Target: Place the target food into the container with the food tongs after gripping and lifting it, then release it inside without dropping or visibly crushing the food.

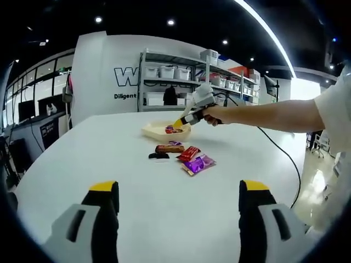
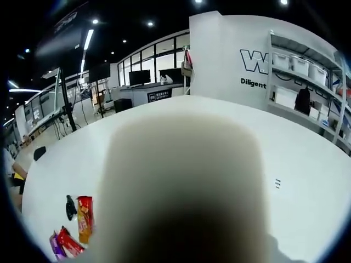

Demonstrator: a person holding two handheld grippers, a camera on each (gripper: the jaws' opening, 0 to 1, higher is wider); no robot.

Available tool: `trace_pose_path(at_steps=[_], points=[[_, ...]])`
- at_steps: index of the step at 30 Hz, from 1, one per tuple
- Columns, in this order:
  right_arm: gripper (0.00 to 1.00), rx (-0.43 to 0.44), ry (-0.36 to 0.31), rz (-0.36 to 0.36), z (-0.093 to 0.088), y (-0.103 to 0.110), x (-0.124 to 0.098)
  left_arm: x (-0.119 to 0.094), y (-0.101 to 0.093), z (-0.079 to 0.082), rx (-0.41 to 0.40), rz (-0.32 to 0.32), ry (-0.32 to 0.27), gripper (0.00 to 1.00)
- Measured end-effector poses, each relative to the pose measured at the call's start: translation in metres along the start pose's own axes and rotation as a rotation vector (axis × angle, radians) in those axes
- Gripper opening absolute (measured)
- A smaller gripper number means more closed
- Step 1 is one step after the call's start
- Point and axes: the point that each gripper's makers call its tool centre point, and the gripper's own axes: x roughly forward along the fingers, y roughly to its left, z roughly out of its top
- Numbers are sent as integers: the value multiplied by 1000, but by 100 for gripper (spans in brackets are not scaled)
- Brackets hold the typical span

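Holding my right gripper [image 1: 186,118] out over the far side of the table [image 1: 82,175], tip down at the cream tray [image 1: 156,131]. In the left gripper view its yellow tip sits right at the tray's near rim, touching or just above a red packet [image 1: 173,130] lying inside the tray. I can't tell whether that tip is shut on the packet or has let go; too small. In the right gripper view a blurred beige shape [image 2: 181,186] blocks the middle, so no help on jaw state there.

Key relation: the tray is directly under the right tip, so any release is straight down, no sideways travel needed. My judgement: the drop-off step is under way or just finished.

Remaining snacks sit on the table just on the near side of the tray: a brown packet [image 1: 169,148] lying crosswise, a small black item [image 1: 158,156] beside it, a red wrapper [image 1: 188,153] and a purple wrapper [image 1: 199,163] nearest me. The right gripper is much closer to them than the left.

My left gripper [image 1: 178,211] hangs low over the near table, jaws spread wide, empty, well apart from everything.

Nothing stands between tray and snack pile. The right gripper's cable [image 1: 279,150] trails over the table to the right, clear of the food. Shelves [image 1: 181,76] stand behind the table.
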Motion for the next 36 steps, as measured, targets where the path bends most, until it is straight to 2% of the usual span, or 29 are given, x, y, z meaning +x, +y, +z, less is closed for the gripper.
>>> trace_pose_path(at_steps=[13, 18, 21, 30, 36], points=[[18, -27, -25, 10, 9, 12, -27, -1, -10, 4, -7, -21, -18, 90], [18, -38, -27, 14, 10, 18, -39, -3, -11, 4, -10, -20, -12, 93], [18, -78, -23, 6, 9, 21, -46, -4, -14, 4, 1, -25, -12, 96], [18, -76, -24, 22, 4, 31, -63, -10, -25, 9, 19, -39, -19, 99], [18, -70, -18, 62, 0, 43, -77, -16, -29, 9, 12, -46, -24, 99]])
